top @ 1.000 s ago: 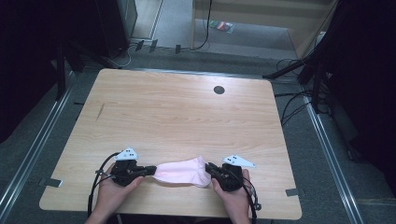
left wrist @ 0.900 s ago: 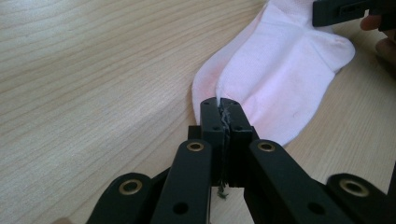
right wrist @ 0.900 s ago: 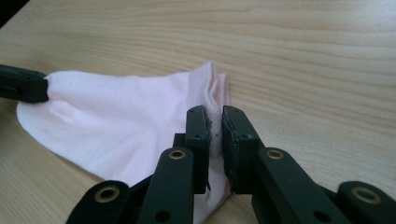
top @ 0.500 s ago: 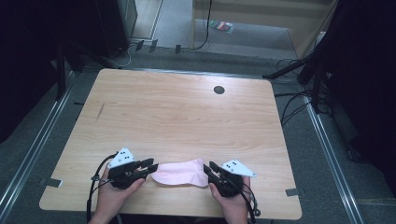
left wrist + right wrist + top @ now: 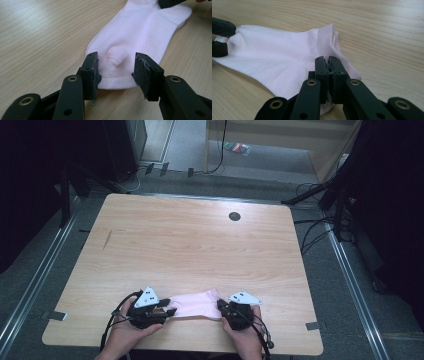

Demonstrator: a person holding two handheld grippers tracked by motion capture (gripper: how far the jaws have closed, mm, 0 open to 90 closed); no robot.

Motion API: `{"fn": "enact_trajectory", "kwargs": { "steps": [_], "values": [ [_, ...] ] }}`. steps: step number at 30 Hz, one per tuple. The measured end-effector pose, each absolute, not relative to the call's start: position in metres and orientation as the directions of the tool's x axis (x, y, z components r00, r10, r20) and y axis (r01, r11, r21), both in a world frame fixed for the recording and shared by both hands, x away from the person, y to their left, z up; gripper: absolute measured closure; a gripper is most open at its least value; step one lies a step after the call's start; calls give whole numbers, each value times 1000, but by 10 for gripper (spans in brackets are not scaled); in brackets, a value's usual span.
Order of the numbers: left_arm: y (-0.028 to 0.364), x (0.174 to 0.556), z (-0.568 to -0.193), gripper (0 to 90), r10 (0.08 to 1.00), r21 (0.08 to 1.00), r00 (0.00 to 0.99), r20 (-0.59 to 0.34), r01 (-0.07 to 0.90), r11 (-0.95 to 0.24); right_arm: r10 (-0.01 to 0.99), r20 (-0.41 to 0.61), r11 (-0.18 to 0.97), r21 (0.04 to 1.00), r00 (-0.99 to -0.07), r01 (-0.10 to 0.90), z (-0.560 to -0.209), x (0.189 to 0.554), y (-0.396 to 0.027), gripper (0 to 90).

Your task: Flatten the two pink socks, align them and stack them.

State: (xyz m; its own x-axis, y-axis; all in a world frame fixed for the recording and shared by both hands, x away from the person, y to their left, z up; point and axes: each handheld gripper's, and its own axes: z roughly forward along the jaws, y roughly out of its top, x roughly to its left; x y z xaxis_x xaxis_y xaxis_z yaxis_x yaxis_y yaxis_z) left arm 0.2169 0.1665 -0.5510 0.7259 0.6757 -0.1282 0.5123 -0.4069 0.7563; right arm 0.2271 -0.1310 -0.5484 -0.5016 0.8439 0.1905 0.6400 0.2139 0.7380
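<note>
A pale pink sock (image 5: 195, 302) lies flat near the front edge of the wooden table (image 5: 190, 240), stretched between the two grippers. My left gripper (image 5: 169, 308) is open. Its jaws have just been opening, and in the left gripper view (image 5: 116, 62) the sock's end (image 5: 140, 30) lies between the pads, which do not press on it. A small pinched ridge stays in the cloth there. My right gripper (image 5: 221, 306) is shut on the sock's other end. In the right gripper view (image 5: 327, 61) its jaws meet on the edge of the sock (image 5: 274, 52).
A dark round hole (image 5: 234, 216) sits at the far side of the table. Bare wood spreads beyond the sock. Cables (image 5: 315, 232) run over the floor to the right, and dark cabinets (image 5: 120, 145) stand behind the table.
My left gripper's jaws have opened and let go of the sock's end, and that hand has drawn back a little to the left. The right gripper stays clamped on the sock.
</note>
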Motion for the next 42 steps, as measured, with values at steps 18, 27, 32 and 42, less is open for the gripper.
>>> {"fn": "enact_trajectory", "kwargs": {
  "steps": [18,27,32,42],
  "values": [
    [192,225,-544,872,650,825,723,-233,501,-261,851,165,225,743,-498,631,-548,226,-132,897],
    [197,221,-542,573,691,849,696,-197,473,-235,842,238,145,765,-485,627,-541,224,-142,793],
    [187,218,-540,722,696,841,703,-145,459,-288,867,221,104,796,-447,596,-537,224,-149,801],
    [175,222,-553,892,730,774,680,-66,497,-393,841,186,213,749,-507,628,-550,230,-133,900]
  ]
}}
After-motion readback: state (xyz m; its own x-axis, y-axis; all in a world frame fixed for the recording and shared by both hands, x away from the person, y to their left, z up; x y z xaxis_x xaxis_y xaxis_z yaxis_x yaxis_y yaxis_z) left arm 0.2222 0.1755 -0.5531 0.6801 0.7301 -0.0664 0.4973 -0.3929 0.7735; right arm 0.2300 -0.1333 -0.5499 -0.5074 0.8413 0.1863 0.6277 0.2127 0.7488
